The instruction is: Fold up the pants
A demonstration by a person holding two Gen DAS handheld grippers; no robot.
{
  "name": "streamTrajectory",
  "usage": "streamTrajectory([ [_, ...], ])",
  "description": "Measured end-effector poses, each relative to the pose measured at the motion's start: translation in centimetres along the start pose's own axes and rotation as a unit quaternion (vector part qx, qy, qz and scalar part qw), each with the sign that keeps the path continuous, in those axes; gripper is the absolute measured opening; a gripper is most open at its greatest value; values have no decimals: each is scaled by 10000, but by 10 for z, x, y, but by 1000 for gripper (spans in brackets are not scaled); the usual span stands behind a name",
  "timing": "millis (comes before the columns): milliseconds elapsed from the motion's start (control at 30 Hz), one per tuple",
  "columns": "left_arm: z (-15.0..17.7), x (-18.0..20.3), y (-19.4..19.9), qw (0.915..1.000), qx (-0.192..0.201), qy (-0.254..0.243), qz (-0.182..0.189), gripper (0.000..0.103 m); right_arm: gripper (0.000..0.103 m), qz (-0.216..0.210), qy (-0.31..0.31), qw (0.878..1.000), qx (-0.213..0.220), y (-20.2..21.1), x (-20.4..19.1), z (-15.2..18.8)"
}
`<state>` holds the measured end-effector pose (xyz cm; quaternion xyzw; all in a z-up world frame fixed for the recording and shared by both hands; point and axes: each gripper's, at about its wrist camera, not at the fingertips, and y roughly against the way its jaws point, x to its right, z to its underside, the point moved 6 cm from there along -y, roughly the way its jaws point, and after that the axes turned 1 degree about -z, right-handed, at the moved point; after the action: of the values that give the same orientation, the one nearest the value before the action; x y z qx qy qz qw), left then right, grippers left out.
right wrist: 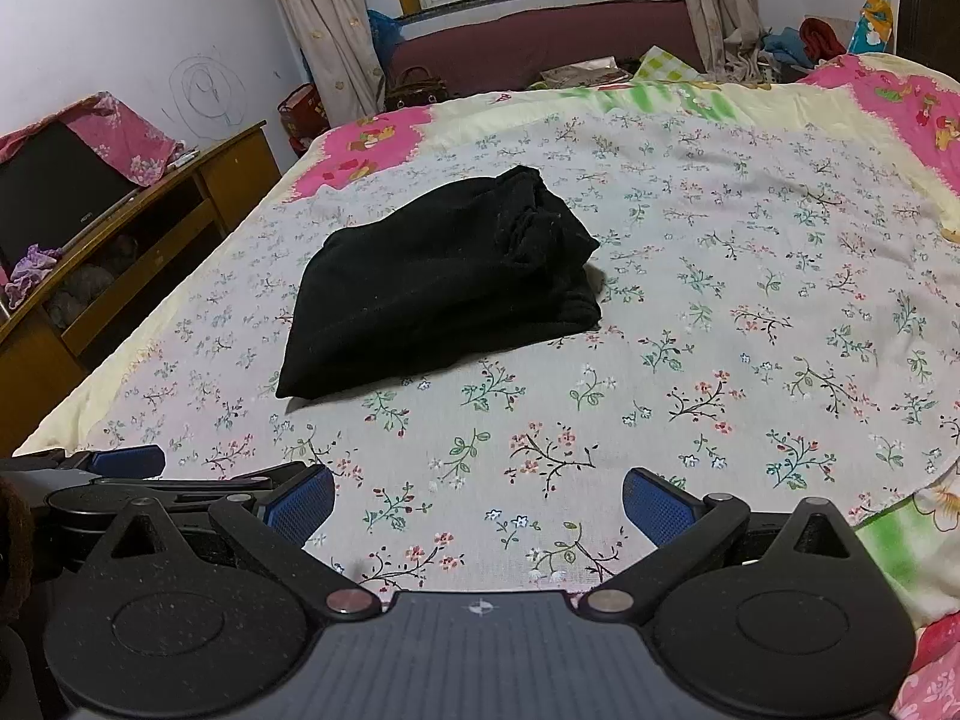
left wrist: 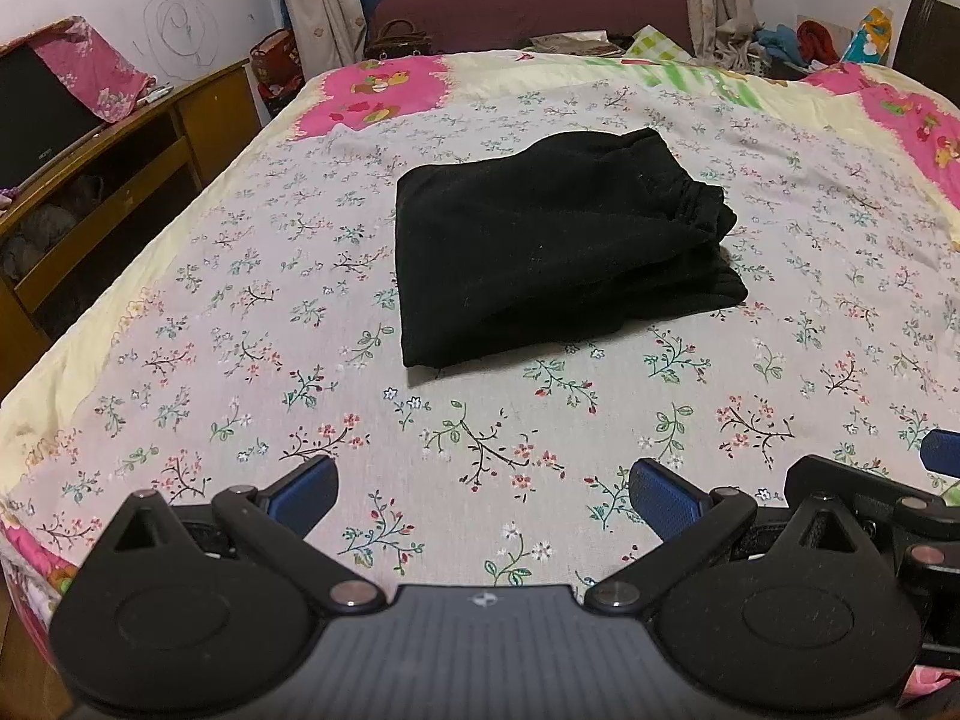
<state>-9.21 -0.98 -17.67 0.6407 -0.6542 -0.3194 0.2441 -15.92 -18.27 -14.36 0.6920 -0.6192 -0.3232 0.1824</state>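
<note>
and here we are with the pants (left wrist: 552,246) lying as a compact black bundle on the bed (left wrist: 240,312), up at about 12 o'clock from our left gripper (left wrist: 483,495) and nearer 11 o'clock from our right gripper (right wrist: 480,501). we'd call the folding done, or as good as done: the cloth sits in stacked layers, the gathered waistband showing at the bundle's 3 o'clock edge in the left view. that edge looks a bit lumpy, so if anything is left, we judge it's a tidy-up: reach forward, pinch the loose layers at that side and square them, or press the top flat. otherwise the sensible call is to keep clear.

both our tools are wide open, blue pads (left wrist: 303,489) spread far apart, nothing between them but flowered sheet. neither touches the pants; both hang well short of the bundle, low over the near part of the bed and pointing forward and slightly down. they sit side by side: the right one's blue pad pokes in at 3 o'clock of the left view, and the left one shows at 9 o'clock in the right view.
</note>
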Motion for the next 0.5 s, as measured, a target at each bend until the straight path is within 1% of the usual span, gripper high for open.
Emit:
streamTrajectory([
  [500, 0, 0, 0, 10000, -2, 3, 5, 103, 94, 0, 2, 10000, 1, 1, 0, 0],
])
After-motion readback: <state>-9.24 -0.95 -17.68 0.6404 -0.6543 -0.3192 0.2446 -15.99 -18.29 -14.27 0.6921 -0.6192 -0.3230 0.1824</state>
